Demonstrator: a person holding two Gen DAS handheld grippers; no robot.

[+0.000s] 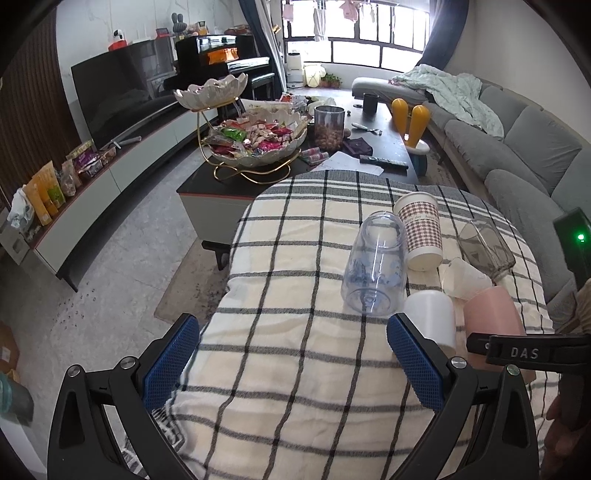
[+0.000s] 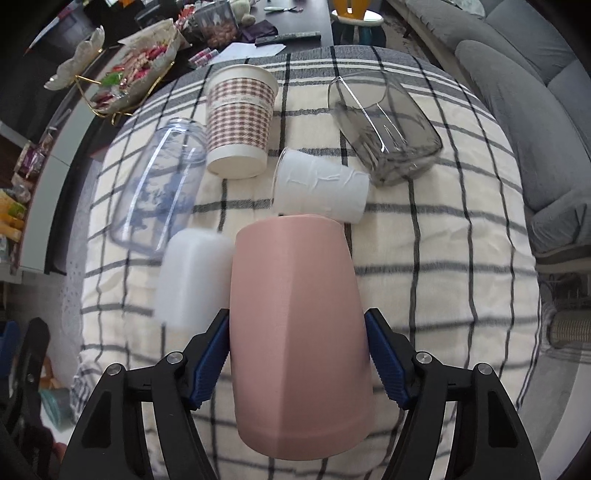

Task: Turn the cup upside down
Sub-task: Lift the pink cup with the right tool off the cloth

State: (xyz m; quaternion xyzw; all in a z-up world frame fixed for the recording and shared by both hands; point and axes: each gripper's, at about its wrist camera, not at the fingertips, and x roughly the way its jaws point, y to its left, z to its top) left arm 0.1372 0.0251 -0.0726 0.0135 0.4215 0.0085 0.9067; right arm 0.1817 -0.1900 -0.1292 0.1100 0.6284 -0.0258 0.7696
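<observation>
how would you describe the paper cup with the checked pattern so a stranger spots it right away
Start at the plaid cloth with its cluster of cups. At the far edge, toward the coffee table, the checked paper cup lies beside the clear bottle. It alone has a red-and-white houndstooth print.
</observation>
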